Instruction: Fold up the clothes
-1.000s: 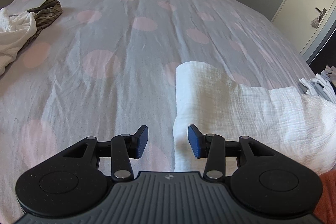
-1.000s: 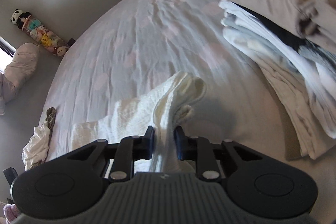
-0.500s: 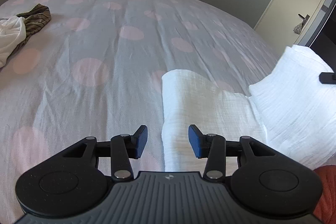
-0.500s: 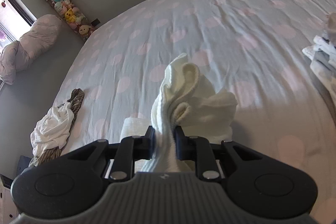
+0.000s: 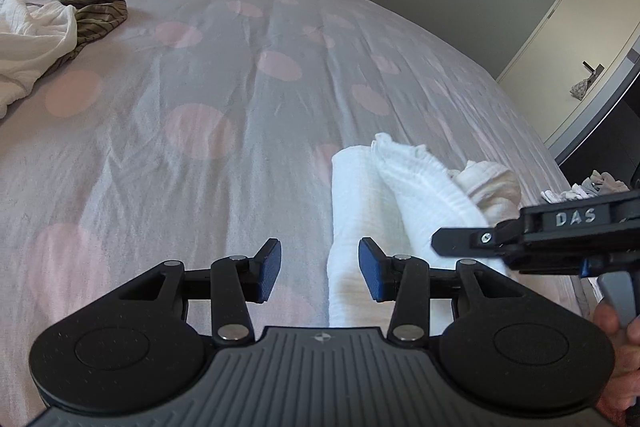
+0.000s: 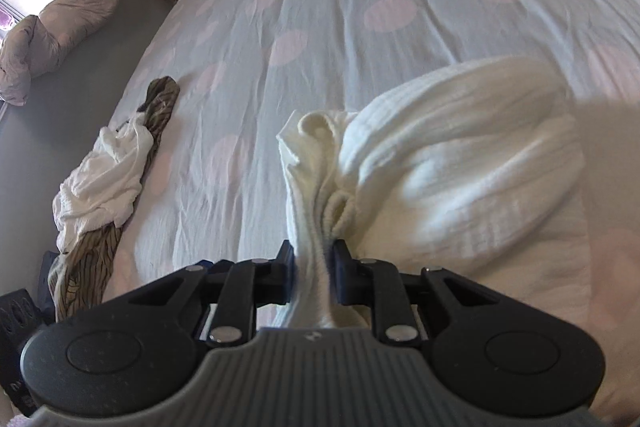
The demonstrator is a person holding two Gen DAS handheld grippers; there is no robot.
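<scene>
a dotted bed [image 5: 224, 75] is lying ahead of both grippers. the white cloth [image 6: 440, 163] is being gripped, bunched, by the right gripper [image 6: 313, 259], its far half draped on the bed. the left gripper [image 5: 319, 269] is hanging released, the cloth's near edge just beside it. the fold is best being laid flat with edges matched.
</scene>
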